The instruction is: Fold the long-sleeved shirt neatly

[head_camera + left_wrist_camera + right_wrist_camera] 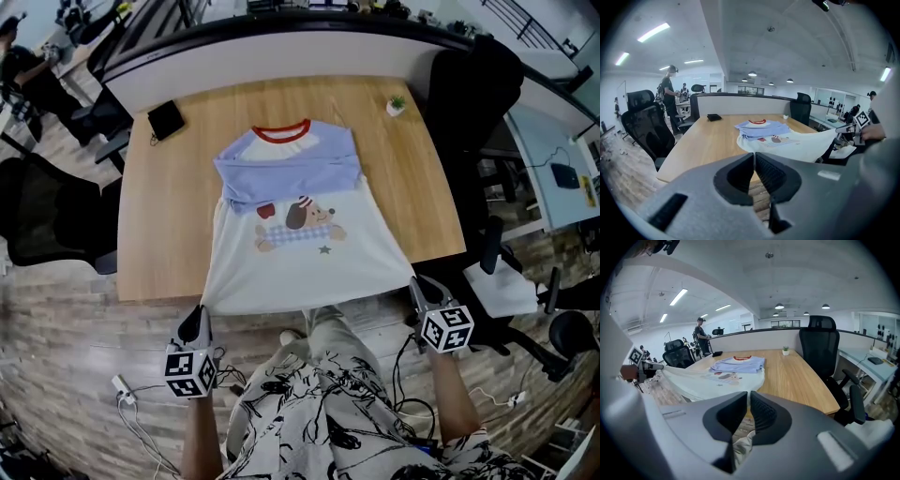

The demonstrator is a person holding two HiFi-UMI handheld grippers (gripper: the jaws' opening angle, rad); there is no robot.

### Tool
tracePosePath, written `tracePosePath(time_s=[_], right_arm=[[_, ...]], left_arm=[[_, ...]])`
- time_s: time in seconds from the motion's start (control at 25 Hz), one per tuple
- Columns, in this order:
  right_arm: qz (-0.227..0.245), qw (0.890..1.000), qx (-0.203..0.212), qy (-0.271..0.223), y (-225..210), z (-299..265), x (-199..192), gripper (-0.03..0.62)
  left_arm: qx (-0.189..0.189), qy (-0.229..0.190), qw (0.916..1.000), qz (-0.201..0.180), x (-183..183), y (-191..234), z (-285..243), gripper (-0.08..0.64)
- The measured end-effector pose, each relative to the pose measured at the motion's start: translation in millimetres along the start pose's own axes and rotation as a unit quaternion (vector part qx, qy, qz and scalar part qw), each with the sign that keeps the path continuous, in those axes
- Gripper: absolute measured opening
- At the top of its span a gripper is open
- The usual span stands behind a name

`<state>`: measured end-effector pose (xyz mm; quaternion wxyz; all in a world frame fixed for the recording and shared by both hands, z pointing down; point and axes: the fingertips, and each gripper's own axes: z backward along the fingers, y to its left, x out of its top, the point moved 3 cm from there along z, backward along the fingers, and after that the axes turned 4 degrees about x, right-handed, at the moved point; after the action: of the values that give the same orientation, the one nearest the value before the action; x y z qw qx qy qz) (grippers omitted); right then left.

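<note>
While each gripper view shows only its own jaws pressed together, the head view shows what they pinch: the left gripper (196, 319) and right gripper (417, 287) each hold a hem corner of the shirt (300, 258). It lies on the worktop (169, 220), sleeves folded in, hem stretched taut past the near edge. Both forearms reach forward, grippers tilted downward.

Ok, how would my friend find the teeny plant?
Start at the big wooden table with the shirt on it. Look at its far right corner. The plant is tiny and green in a white pot; the black pouch opposite is flat.
</note>
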<state>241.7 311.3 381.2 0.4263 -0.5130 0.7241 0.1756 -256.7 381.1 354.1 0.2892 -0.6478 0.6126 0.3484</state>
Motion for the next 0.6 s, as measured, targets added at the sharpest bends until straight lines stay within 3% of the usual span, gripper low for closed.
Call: tracePosePath(time_s=[0.24, 0.6], right_arm=[[0.002, 1.000, 0.008, -0.024, 1.9, 5.1, 26.7, 0.032], [0.012, 0.997, 0.028, -0.074, -20.2, -33.6, 117.5, 0.032]], left_arm=[[-0.004, -0.029, 0.9996, 0.005, 22.0, 4.5, 2.9, 0.018], [0.002, -0.088, 0.9961, 0.004, 109.3, 19.4, -29.8, 0.020]])
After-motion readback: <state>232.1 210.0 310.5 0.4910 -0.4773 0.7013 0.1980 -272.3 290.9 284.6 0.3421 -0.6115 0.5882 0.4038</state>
